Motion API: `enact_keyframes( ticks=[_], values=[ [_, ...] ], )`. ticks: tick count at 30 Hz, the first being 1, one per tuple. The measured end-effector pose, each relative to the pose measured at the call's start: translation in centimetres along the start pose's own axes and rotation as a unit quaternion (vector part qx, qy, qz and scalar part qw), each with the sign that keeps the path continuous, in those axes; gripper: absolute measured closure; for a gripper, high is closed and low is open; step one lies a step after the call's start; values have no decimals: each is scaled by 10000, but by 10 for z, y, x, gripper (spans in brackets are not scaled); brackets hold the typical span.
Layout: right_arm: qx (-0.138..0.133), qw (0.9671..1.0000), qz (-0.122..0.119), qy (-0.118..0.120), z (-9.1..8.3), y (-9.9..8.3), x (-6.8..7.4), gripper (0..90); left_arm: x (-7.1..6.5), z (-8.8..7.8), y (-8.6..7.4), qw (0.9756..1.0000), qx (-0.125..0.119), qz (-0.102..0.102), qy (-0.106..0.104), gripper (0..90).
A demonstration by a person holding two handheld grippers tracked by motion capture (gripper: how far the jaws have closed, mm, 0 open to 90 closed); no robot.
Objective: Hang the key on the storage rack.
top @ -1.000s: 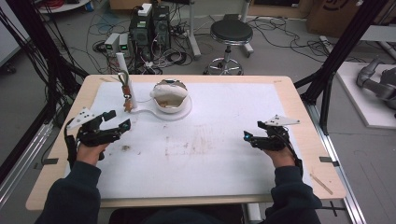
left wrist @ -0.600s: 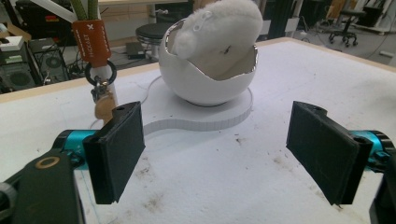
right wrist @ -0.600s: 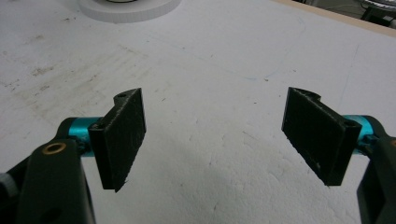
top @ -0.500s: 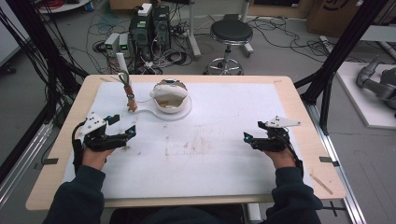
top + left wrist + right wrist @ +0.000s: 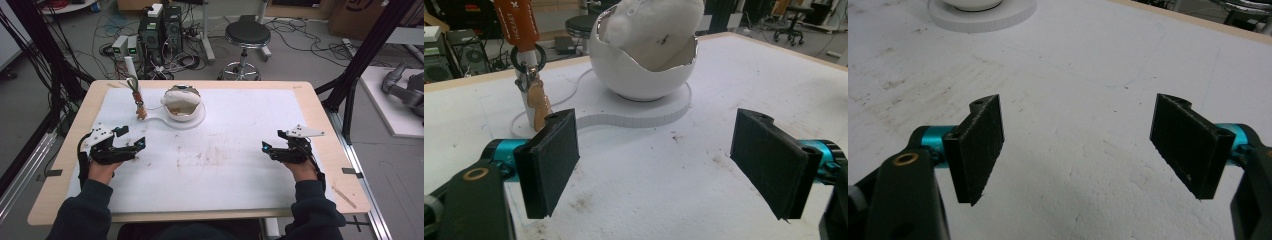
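Note:
A white egg-shaped bowl (image 5: 182, 103) stands on a round white base (image 5: 199, 120) at the back of the table, with a soft white thing (image 5: 659, 25) lying in it. Left of it an orange strap (image 5: 516, 20) hangs with a key ring (image 5: 528, 55) and a small tan charm (image 5: 538, 102) on a white post. My left gripper (image 5: 132, 137) hovers near the left front of the mat, open and pointing at the bowl (image 5: 644, 70). Over at the right my right gripper (image 5: 272, 141) is open too, with only bare mat between its jaws.
A white mat (image 5: 225, 165) covers the wooden table (image 5: 330, 150). Black frame posts (image 5: 360, 65) stand at both sides. A stool (image 5: 246, 37), computers and cables are on the floor beyond the far edge. The base's rim (image 5: 983, 12) lies far ahead of the right gripper.
My left gripper has shifted a little to the right and towards the person, still open. The right gripper has stayed put.

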State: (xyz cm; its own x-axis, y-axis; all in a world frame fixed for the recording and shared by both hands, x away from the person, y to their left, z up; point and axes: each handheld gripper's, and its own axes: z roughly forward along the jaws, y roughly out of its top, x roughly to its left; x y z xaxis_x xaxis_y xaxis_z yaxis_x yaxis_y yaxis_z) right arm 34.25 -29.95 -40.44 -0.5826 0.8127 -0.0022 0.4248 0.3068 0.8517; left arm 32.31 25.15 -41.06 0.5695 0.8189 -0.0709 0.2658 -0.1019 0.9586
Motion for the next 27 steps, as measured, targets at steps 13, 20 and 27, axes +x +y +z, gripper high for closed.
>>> enact_keyframes(
  ticks=[13,20,27],
  values=[
    [-6,10000,34,-11,0,-2,-1,218,2,1,-1,10000,70,-14,-2,201],
    [-3,10000,44,-15,-1,-2,-1,218,3,0,0,10000,-33,-21,68,202],
    [-2,10000,69,-5,0,-2,-2,218,4,0,-1,9999,-19,-58,99,203]
  ],
)
